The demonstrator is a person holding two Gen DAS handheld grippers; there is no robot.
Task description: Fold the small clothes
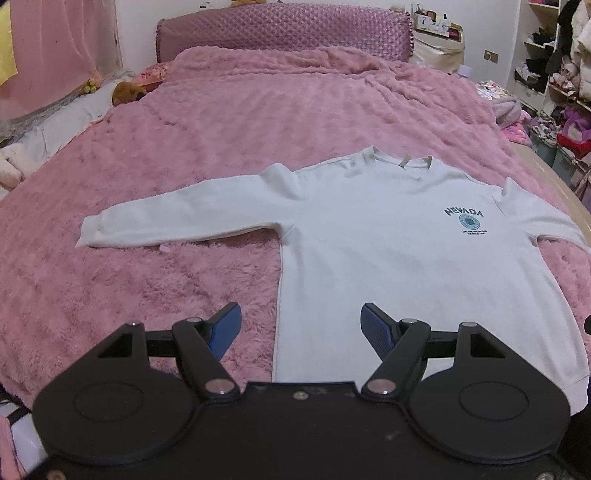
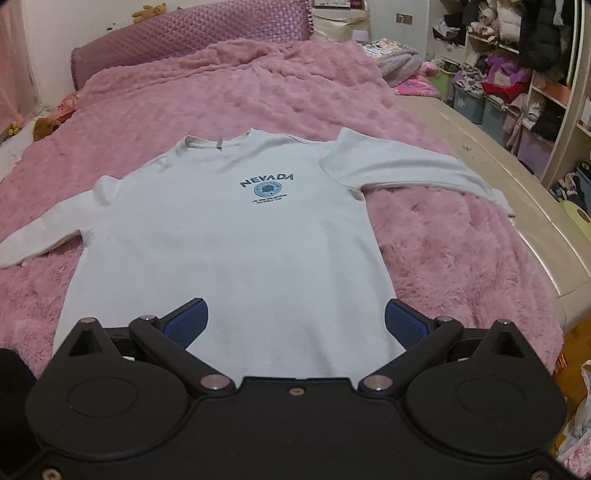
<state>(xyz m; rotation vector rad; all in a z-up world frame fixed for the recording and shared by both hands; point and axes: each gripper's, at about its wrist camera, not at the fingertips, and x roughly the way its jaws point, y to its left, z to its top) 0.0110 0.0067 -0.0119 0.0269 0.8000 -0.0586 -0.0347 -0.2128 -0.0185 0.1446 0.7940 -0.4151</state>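
A white sweatshirt lies flat on the pink bed (cluttered shelves far right), left tool and right tool both released.

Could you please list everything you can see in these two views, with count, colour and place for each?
sweatshirt: one, white with a dark NEVADA print, laid flat front up on the blanket, sleeves spread
blanket: one, pink and fluffy, covering the bed
headboard: one, mauve quilted, far end of the bed
soft toy: one, brown, at the bed's far left edge
patterned pillow: one, pink, beside the soft toy
curtain: one, pink, far left
shelves: white, right of the bed, packed with clothes and toys
storage bins: several, bluish, on the floor under the shelves
left gripper: black with blue pads, open, above the sweatshirt's lower left edge
right gripper: black with blue pads, open, above the hem
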